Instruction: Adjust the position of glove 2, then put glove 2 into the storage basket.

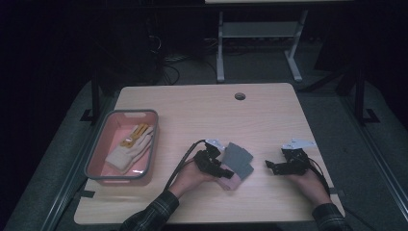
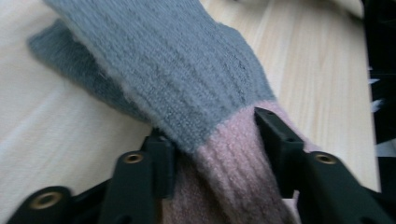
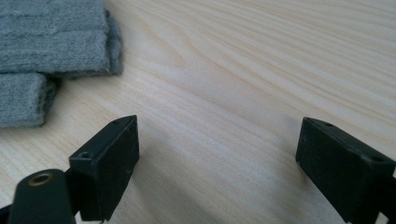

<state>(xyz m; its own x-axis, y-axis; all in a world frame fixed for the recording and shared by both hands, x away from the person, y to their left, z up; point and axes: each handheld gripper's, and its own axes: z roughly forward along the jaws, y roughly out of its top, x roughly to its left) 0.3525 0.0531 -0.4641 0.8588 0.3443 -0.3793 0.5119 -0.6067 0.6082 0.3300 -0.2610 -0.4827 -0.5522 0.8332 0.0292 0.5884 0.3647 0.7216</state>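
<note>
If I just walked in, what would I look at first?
Probably the grey and pink glove near the front middle of the table, with the left gripper pinching its pink cuff. Next, the pink tray at the table's left edge, holding a white glove with yellow fingers. The right gripper waits open over bare wood at the right.
</note>
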